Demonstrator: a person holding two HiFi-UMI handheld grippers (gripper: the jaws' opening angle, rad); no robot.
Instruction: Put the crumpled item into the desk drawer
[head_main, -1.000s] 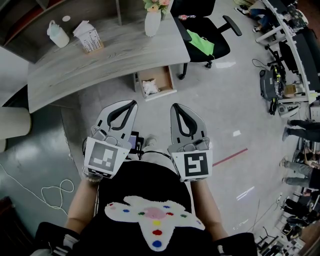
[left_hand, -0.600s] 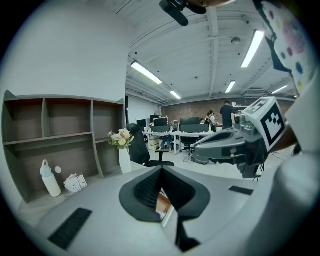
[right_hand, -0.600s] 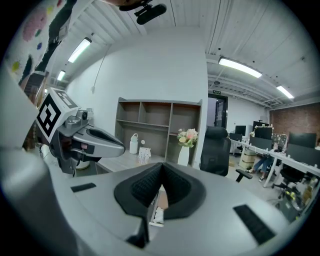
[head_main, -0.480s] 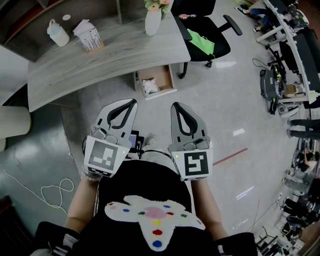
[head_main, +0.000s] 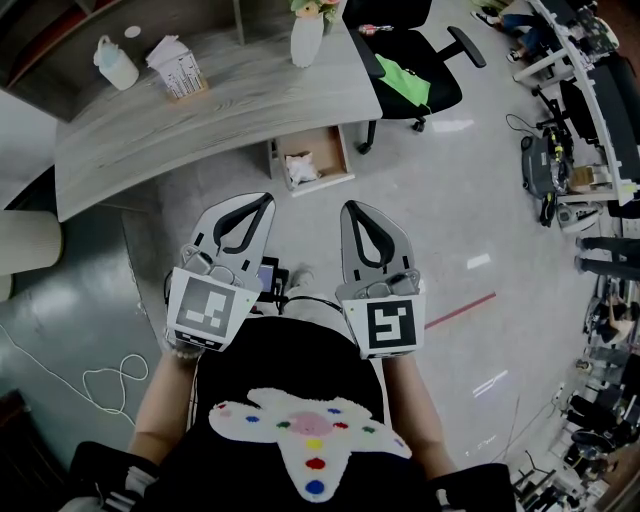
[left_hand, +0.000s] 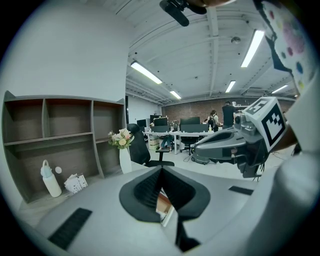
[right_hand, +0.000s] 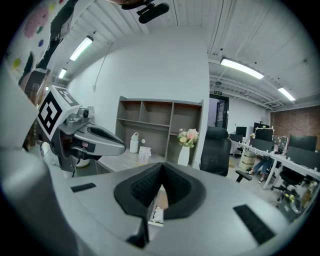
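The desk drawer (head_main: 312, 160) stands pulled open under the curved grey desk (head_main: 200, 120). A white crumpled item (head_main: 299, 171) lies inside it. Both grippers hang low in front of the person's body, well short of the drawer. My left gripper (head_main: 262, 205) is shut with nothing in it. My right gripper (head_main: 350, 210) is beside it, also shut and empty. In the left gripper view the jaws (left_hand: 161, 171) meet, and a strip of the drawer (left_hand: 164, 204) shows below them. In the right gripper view the crumpled item (right_hand: 156, 214) shows under the shut jaws (right_hand: 161, 169).
On the desk stand a white jug (head_main: 117, 67), a paper carton (head_main: 178, 72) and a vase of flowers (head_main: 307, 40). A black office chair (head_main: 415, 75) with a green cloth is right of the drawer. A white cable (head_main: 110, 385) loops on the floor at left.
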